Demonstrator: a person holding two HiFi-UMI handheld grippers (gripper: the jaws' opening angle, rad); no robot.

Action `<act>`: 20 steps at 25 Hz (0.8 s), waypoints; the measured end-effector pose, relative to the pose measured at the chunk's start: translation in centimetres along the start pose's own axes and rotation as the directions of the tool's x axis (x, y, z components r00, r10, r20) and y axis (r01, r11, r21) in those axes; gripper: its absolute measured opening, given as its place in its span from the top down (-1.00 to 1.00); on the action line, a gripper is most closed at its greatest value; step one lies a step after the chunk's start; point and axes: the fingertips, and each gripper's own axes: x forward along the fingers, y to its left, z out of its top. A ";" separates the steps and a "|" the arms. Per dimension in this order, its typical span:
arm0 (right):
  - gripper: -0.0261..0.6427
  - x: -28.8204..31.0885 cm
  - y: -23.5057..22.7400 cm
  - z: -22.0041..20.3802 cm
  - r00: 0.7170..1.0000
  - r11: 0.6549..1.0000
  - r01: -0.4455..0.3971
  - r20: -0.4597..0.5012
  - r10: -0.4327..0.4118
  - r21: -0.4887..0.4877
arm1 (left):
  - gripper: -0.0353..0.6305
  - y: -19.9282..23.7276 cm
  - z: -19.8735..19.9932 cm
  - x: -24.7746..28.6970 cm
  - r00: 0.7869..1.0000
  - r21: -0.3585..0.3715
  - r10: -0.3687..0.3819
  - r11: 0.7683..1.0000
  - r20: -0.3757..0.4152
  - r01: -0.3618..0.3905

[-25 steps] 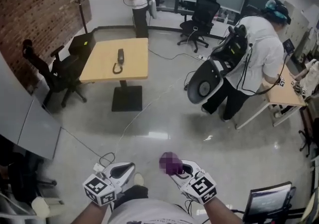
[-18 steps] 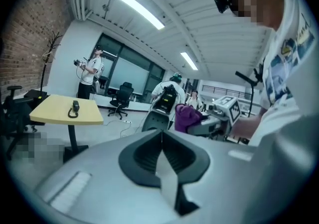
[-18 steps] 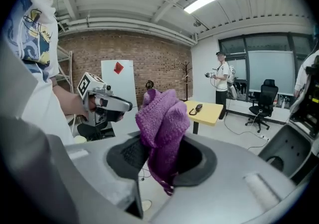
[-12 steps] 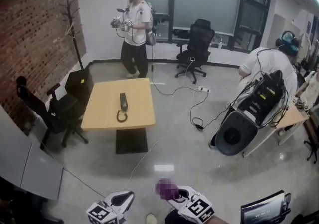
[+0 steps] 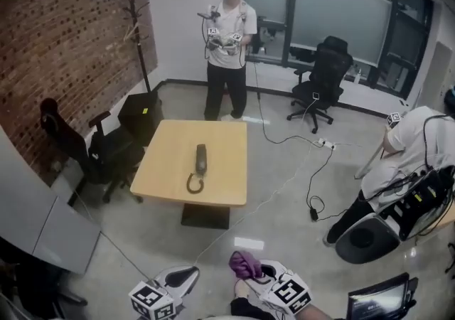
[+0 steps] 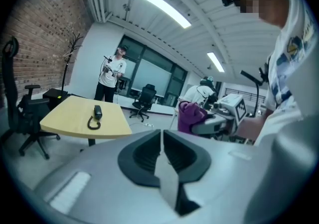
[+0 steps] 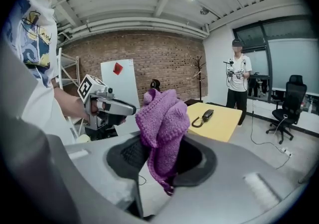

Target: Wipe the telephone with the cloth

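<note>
Head view: the telephone [image 5: 200,158] lies on the wooden bench [image 5: 163,169] in the middle of the room. Its handset runs far to near and its coiled cord curls at the near end. It is well apart from both grippers, which sit low at the near edge over the grey floor [image 5: 284,219].

The right gripper [image 5: 257,269] is clenched on the purple cloth [image 5: 244,264]. In the right gripper view the knitted cloth stands bunched up between the jaws, and one end hangs down below them.

The left gripper [image 5: 190,272] is just left of the right one and holds nothing. In the left gripper view its jaws stand all but together, having just been opening by a sliver.

A black office chair [image 5: 96,144] stands at the bench's left side, near the brick wall [image 5: 64,41]. A person [image 5: 227,48] holding another pair of grippers stands beyond the bench's far edge. A coat stand [image 5: 139,30] is in the far left corner.
</note>
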 end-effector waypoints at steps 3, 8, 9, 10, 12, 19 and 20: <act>0.54 1.3 -4.2 2.6 0.999 0.999 -0.011 0.039 0.013 -0.035 | 0.82 2.8 2.6 2.9 0.999 0.039 0.036 0.999 0.016 -0.037; 0.54 2.8 -7.9 2.0 0.997 0.997 -0.074 -0.003 0.074 -0.015 | 0.79 4.7 3.6 5.0 0.989 0.014 0.149 0.989 -0.010 -0.149; 0.54 3.3 -8.4 2.1 0.996 0.996 -0.090 -0.007 0.090 -0.016 | 0.78 5.3 3.9 5.3 0.985 0.013 0.170 0.985 -0.011 -0.170; 0.54 3.8 -8.7 2.4 0.994 0.994 -0.107 -0.009 0.107 -0.018 | 0.76 5.8 4.0 5.6 0.982 0.008 0.186 0.982 -0.014 -0.186; 0.54 4.5 -9.1 2.7 0.991 0.991 -0.134 -0.020 0.134 -0.020 | 0.74 6.6 4.0 6.0 0.978 -0.013 0.208 0.978 -0.023 -0.208; 0.54 9.0 -11.8 4.4 0.992 0.992 -0.125 -0.030 0.126 0.031 | 0.73 12.1 3.2 6.2 0.970 -0.073 0.236 0.968 -0.063 -0.241; 0.54 9.9 -12.2 4.7 0.993 0.994 -0.108 -0.034 0.109 0.031 | 0.73 13.2 3.2 6.2 0.969 -0.080 0.236 0.967 -0.068 -0.241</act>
